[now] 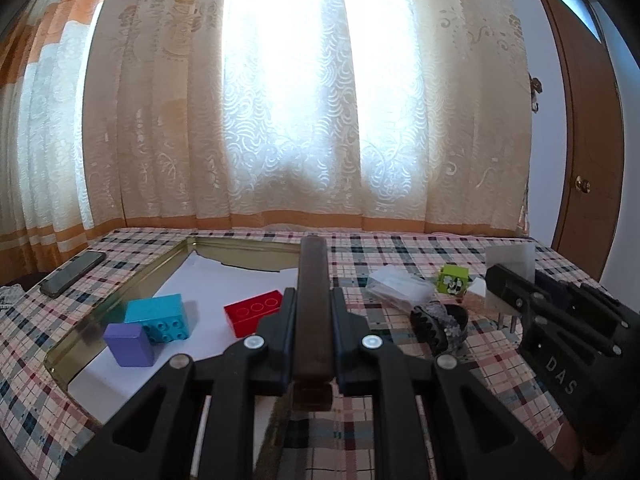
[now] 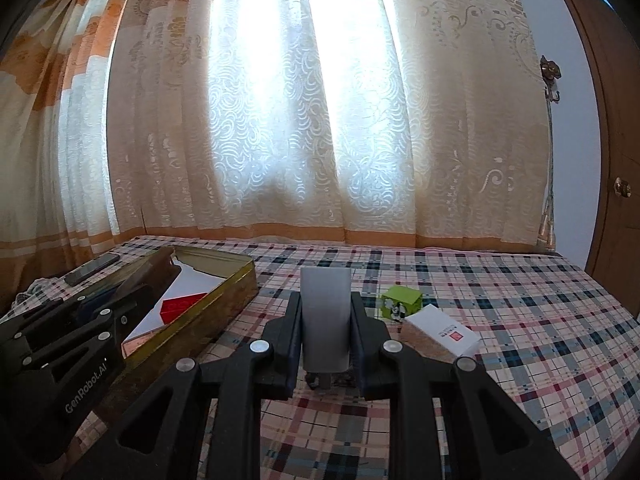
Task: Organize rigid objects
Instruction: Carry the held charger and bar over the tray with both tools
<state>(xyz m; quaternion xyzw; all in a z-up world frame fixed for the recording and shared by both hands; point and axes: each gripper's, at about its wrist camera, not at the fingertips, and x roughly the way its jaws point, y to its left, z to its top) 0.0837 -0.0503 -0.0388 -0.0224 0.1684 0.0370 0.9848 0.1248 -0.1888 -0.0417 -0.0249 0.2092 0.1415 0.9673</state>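
Nearest in the left wrist view, the left gripper (image 1: 314, 320) has its jaws pinching a dark brown bar (image 1: 314, 300) that stands on end above the near right wall of the gold tin (image 1: 240, 245). In the right wrist view, the right gripper (image 2: 326, 332) pinches a grey block (image 2: 324, 316) upright over the plaid table (image 2: 520, 320).

Both loads look ready for stowing. My guess is that the bar goes next: it needs carrying toward 10 o'clock, over the tin's white liner, then lowering clear of the blocks before the jaws part.

Inside the tin, at 9 to 10 o'clock, lie a purple block (image 1: 129, 345), a teal brick (image 1: 160, 318) touching it, and a red brick (image 1: 254, 312) apart from both. Only the left view shows the first two; it also catches a dark round object (image 1: 438, 326) and a clear packet (image 1: 400, 288) at 2 o'clock.

Farther out, a green cube (image 2: 400, 303) sits just beside a white box (image 2: 440, 334), clearest in the right view. A phone (image 1: 72, 273) rests beyond the tin.
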